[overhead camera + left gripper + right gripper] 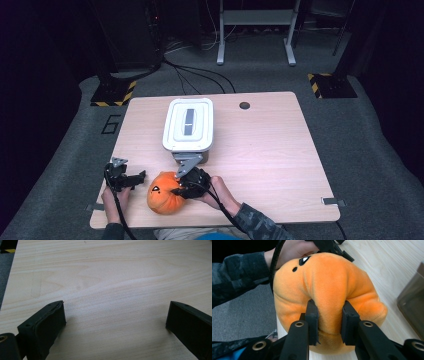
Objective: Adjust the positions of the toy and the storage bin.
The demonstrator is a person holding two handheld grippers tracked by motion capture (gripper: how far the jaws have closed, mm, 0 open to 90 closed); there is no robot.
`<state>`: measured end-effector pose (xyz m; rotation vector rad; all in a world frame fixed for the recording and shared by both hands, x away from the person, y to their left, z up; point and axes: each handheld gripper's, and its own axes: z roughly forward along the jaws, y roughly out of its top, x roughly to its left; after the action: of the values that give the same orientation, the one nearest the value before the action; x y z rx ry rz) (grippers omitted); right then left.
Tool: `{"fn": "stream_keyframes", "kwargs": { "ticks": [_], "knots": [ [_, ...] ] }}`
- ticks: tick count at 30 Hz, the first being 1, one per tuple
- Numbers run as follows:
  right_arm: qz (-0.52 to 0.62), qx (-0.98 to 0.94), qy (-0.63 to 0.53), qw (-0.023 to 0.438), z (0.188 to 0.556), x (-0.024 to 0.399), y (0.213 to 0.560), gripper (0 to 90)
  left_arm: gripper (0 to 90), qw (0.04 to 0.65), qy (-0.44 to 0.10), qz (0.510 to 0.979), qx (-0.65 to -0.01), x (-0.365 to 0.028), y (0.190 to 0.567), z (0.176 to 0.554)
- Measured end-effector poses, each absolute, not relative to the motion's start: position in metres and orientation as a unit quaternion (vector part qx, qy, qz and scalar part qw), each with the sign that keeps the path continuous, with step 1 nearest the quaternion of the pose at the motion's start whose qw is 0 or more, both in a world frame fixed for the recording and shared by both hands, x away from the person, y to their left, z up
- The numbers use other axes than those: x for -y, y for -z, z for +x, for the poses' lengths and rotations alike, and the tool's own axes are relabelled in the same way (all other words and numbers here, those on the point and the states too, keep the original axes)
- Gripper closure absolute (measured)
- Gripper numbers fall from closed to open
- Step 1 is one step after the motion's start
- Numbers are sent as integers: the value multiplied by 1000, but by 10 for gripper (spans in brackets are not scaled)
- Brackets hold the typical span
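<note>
An orange plush pumpkin (164, 194) with a black face mark sits near the table's front edge. My right gripper (181, 187) comes at it from the right and is shut on it. In the right gripper view the two black pads pinch a fold of the orange plush pumpkin (329, 285) at my right gripper (329, 320). My left gripper (139, 177) rests just left of the pumpkin, apart from it. The left gripper view has my left gripper (115, 322) open over bare wood, nothing between its jaws.
A grey bin with a white lid (188, 124) stands at the table's middle, just behind my right gripper. A round cable hole (244, 105) sits near the back edge. The wooden table (270, 160) has bare room on its right half.
</note>
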<state>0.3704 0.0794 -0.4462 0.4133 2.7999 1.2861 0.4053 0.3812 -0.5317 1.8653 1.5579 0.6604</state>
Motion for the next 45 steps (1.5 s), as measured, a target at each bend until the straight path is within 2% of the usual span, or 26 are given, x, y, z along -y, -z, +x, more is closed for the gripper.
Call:
{"fn": "stream_keyframes", "kwargs": {
  "ticks": [45],
  "knots": [
    [216,-871,-435,77,358,40,430,720,22,304,-249,708,-587,-382,531,405]
  ]
}}
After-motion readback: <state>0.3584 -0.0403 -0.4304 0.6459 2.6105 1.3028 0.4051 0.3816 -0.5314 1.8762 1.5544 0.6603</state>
